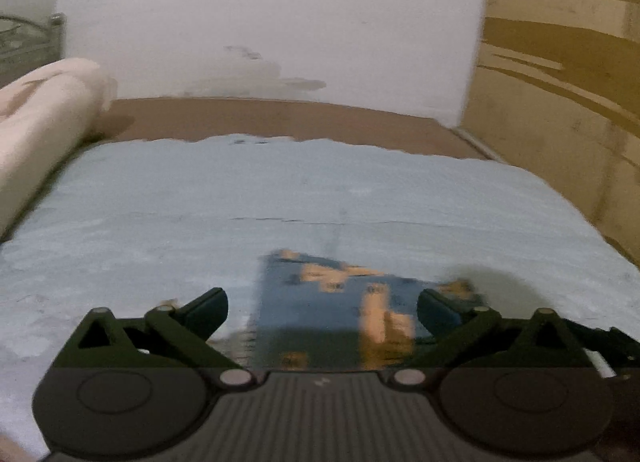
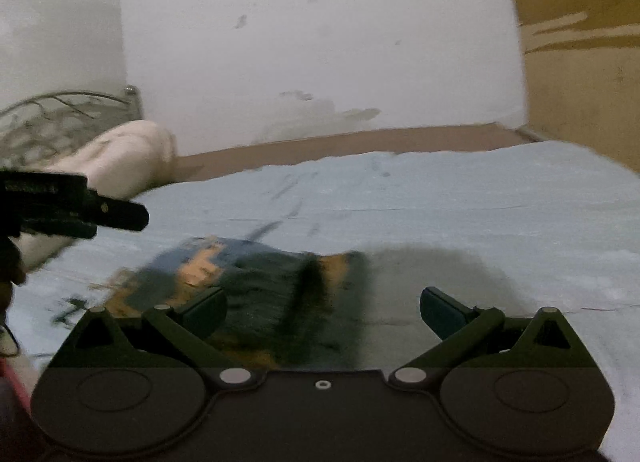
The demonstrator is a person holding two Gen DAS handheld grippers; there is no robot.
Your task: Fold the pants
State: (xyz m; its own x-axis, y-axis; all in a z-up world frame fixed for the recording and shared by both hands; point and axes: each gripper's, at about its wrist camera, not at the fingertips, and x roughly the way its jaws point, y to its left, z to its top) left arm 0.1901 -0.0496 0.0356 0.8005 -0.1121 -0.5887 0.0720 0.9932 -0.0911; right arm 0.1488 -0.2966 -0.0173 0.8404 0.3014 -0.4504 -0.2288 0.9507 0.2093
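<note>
The pants [image 1: 336, 314] are a blue and orange patterned bundle lying folded on the light blue bedsheet [image 1: 280, 190]. In the left wrist view my left gripper [image 1: 322, 308] is open, its fingers apart on either side of the pants and just above them. In the right wrist view the pants [image 2: 248, 286] lie blurred in front of the left finger, and my right gripper [image 2: 324, 310] is open and empty above the sheet [image 2: 460, 202]. The left gripper [image 2: 100, 214] shows at the far left of that view.
A rolled pale pink blanket [image 1: 44, 118] lies along the bed's left side, with a metal headboard [image 2: 48, 118] behind it. A white wall [image 1: 280, 22] stands at the back. A wooden cabinet [image 1: 560, 82] bounds the right side. A brown bed edge [image 1: 280, 118] runs behind the sheet.
</note>
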